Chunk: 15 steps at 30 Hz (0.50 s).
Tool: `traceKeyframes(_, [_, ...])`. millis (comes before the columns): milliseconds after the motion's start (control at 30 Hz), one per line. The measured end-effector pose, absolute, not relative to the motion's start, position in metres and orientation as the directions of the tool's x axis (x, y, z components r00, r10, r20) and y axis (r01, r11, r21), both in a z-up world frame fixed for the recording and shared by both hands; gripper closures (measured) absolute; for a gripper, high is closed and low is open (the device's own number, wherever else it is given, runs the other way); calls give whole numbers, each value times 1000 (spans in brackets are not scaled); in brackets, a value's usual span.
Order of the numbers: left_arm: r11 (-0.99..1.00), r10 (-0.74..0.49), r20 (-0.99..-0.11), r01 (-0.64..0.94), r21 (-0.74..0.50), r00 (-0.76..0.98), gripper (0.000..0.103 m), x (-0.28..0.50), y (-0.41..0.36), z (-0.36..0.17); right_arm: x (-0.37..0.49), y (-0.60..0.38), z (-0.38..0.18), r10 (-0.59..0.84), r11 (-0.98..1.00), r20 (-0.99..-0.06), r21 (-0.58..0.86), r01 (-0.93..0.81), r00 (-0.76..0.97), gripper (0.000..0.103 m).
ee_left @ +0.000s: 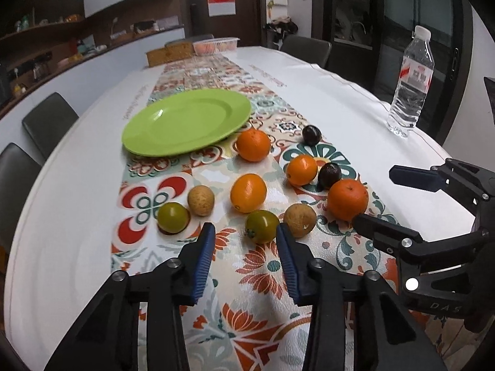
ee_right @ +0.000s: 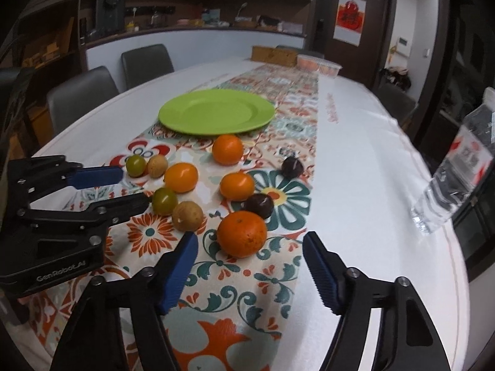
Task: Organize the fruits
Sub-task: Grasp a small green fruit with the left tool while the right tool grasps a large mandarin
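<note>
A: Progress so far looks like none. The plate (ee_left: 185,123) is bare, and every fruit I can count lies loose on the runner (ee_left: 256,266) in front of it: four oranges, two green fruits, two tan ones, two dark ones.

B: Then all ten are left, I'd judge. Where do the grippers stand?

A: Both are spread wide and hold nothing. The left gripper (ee_left: 246,259) hangs low over the runner with a green fruit (ee_left: 261,226) just ahead of its gap, and a tan fruit (ee_left: 299,220) just beside the right fingertip. The right gripper (ee_right: 250,266) is open too, with the nearest orange (ee_right: 242,233) just ahead, between its fingertips but not touched.

B: So each seems lined up on a first pick. Anything about which way the fruit points?

A: Mostly round, so little to say. The middle orange (ee_left: 248,193) is a bit oval, its long axis tilted, running from near-left to far-right in the left view, with a small nub at its lower end. The green fruit shows its stem end at lower left, towards the left gripper. The nearest orange has its stem dimple facing up.

B: And the rest of the table (ee_right: 365,167)?

A: A bottle (ee_left: 410,82) stands upright at the right edge, well apart from the fruit. It is no part of the job, as far as I can tell.
</note>
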<state>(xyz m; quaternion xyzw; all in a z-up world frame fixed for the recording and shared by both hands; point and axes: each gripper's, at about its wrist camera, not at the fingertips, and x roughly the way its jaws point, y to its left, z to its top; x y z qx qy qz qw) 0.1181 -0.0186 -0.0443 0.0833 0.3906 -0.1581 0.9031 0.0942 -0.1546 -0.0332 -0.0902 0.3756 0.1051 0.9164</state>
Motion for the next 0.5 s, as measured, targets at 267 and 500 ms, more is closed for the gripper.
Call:
traceKeyframes(267, [926,-242,-760,377,3,602,67,132,-24,-55,107,-155,-44,143,957,-735,-69,-283,662,43])
traceKeyframes(500, [926,-258,-778,377,-30,573,69,142,-27,-60,118,-155,-48,175,954,-755,-28,-298,632,48])
